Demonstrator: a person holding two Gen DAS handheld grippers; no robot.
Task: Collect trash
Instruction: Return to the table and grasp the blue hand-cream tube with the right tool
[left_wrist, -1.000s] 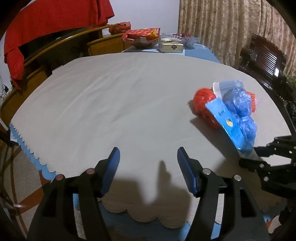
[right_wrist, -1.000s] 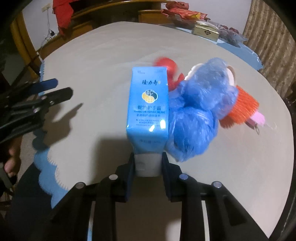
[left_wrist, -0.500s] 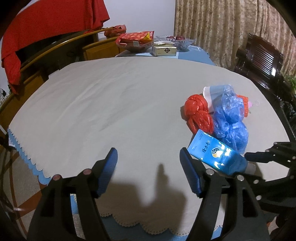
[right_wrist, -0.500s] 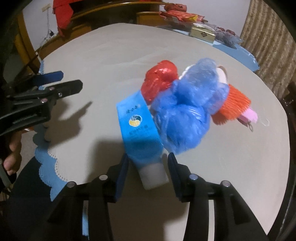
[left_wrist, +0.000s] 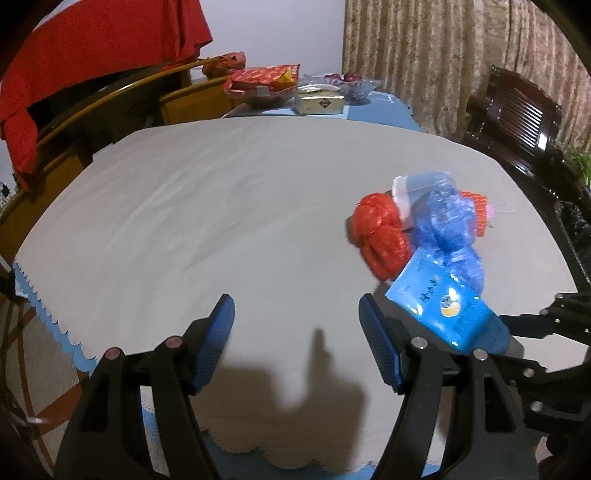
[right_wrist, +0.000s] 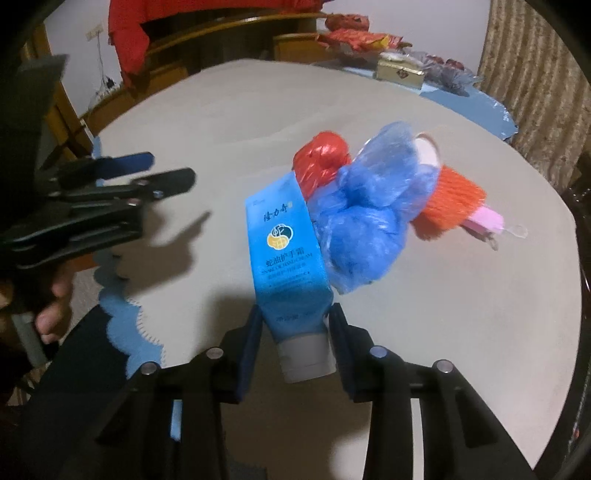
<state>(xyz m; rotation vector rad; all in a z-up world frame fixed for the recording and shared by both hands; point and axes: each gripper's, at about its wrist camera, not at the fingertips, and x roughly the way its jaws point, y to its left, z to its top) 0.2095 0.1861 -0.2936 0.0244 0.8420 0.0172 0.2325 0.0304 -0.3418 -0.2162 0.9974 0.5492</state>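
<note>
A blue hand cream tube (right_wrist: 286, 254) with a grey cap sits between the fingers of my right gripper (right_wrist: 293, 332), which is shut on its cap end. The tube also shows in the left wrist view (left_wrist: 443, 306). Behind it on the grey tablecloth (right_wrist: 221, 110) lies a pile: a crumpled blue plastic bag (right_wrist: 369, 206), a red crumpled bag (right_wrist: 321, 158) and an orange mesh piece (right_wrist: 454, 203) with a pink tag. My left gripper (left_wrist: 297, 339) is open and empty over the table's near edge, left of the pile (left_wrist: 424, 221).
At the table's far end stand red snack packets (left_wrist: 264, 79), a gold box (left_wrist: 319, 103) and a glass dish. A dark wooden chair (left_wrist: 517, 110) stands at the right. A red cloth (left_wrist: 92, 48) hangs over furniture at the left.
My right gripper opened half a second ago with the tube slanted between its fingers, and has closed on the cap end again. The left gripper has barely moved.
</note>
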